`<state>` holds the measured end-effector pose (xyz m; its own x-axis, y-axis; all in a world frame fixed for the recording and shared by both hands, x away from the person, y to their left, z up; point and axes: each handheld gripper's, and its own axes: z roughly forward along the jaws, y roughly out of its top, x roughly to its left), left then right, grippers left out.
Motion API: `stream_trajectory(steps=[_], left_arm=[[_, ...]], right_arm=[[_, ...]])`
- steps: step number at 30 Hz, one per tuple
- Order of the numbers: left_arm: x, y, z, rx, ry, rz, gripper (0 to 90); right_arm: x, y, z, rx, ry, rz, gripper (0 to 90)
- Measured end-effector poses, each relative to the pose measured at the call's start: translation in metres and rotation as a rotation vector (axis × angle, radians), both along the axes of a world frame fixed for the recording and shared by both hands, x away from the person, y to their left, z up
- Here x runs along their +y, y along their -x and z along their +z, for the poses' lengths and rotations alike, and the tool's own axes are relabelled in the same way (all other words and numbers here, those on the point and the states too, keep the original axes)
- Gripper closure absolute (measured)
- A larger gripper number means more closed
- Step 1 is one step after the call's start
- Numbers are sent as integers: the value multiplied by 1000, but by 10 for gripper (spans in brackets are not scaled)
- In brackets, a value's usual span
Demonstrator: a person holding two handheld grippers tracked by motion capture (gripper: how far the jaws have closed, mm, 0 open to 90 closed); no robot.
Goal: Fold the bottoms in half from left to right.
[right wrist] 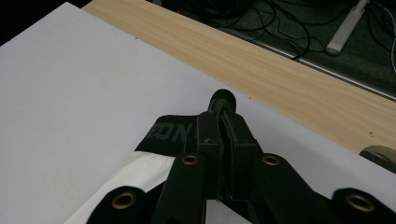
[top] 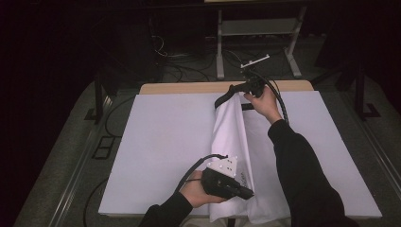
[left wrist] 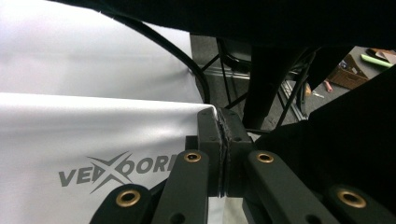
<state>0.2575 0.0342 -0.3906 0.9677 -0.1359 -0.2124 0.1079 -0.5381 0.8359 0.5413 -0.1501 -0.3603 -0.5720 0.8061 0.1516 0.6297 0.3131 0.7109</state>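
The left gripper (top: 243,193) sits at the near edge of the table, its 2 jaws pressed together on the near end of a white garment (top: 234,142). In the left gripper view the left gripper (left wrist: 224,122) pinches the cloth's edge right at the fingertips, the white garment (left wrist: 93,135) stretching off to the left, smooth and taut, with a grey printed logo (left wrist: 116,171) near the jaws. The person's left hand (top: 198,189) wraps the gripper's body from the near-left side, and a grey three-cornered plate rides on top of it.

The right gripper (top: 234,91) is at the far side of the table, close to the far edge of the white board (top: 161,142). Its 2 jaws are also pressed together, clamping the garment's black waistband (top: 226,97). In the right gripper view the right gripper (right wrist: 223,116) pinches that black waistband (right wrist: 173,133), which carries grey lettering, and white cloth fans out below it toward the near-left of that view. The right hand (top: 265,104) holds the gripper from the right, the black sleeve running back to the near-right corner.

Between the 2 grippers the garment runs as a long narrow band from near to far, a little right of the middle of the board, lifted and folded along its length. Its near end hangs over the board's near edge.

Beyond the board, a strip of bare wooden tabletop (right wrist: 289,79) shows along the far edge, and further off the dark floor holds cables (top: 189,71) and the legs of a light metal stand (top: 255,42).
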Motion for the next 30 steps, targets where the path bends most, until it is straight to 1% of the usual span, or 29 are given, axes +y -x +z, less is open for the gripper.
stream_trajectory(steps=[10, 15, 20, 30], left_arm=[[-14, -5, -5, 15, 14, -8, 879], [-22, -7, -7, 18, 20, -11, 879], [-30, -8, -8, 22, 28, -14, 879], [-44, -11, -14, 33, 42, -28, 879]], right_arm=[[-10, -2, -2, 3, 21, -3, 847], [-15, -3, -3, 5, 26, -17, 848], [-19, -4, -2, -3, 36, -23, 849], [-29, -2, -1, -4, 51, -30, 849]])
